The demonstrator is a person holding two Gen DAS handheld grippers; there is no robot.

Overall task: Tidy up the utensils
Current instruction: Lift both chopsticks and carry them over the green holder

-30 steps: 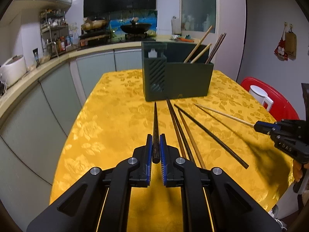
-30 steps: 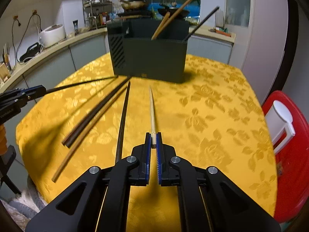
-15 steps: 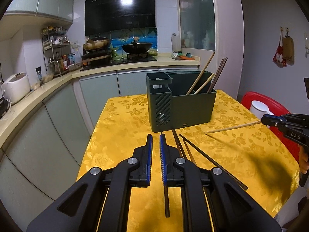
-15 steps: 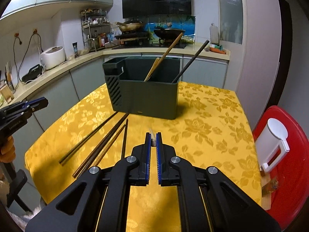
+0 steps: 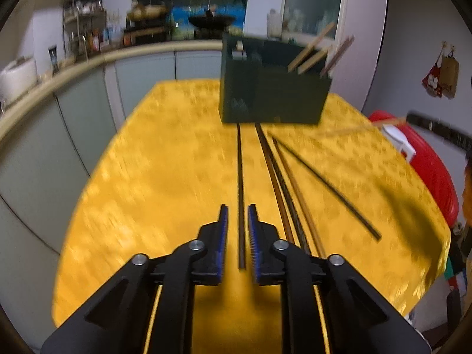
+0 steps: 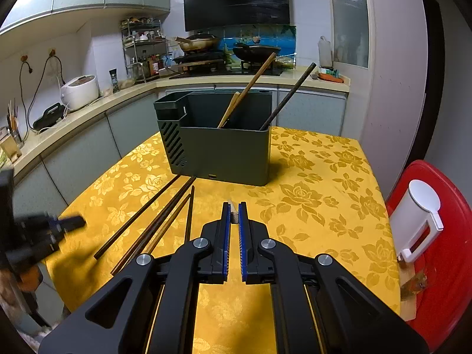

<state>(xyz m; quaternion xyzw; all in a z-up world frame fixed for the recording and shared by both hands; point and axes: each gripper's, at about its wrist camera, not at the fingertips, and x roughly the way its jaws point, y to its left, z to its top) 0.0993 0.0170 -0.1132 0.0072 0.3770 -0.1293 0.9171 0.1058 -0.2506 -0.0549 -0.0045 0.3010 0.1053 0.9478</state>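
With left gripper [image 5: 237, 236] jaws opening astride the dark chopstick [image 5: 240, 183], re-center before closing; right gripper [image 6: 234, 221] clamps the pale chopstick [image 6: 234, 215], bound for the caddy [image 6: 224, 150].

The dark green utensil holder [image 6: 219, 150] stands near the table's [image 6: 324, 206] far edge, blocking the middle there. Loose chopsticks [image 6: 165, 218] cross the table's left half. The right half, toward the right edge, lies open.
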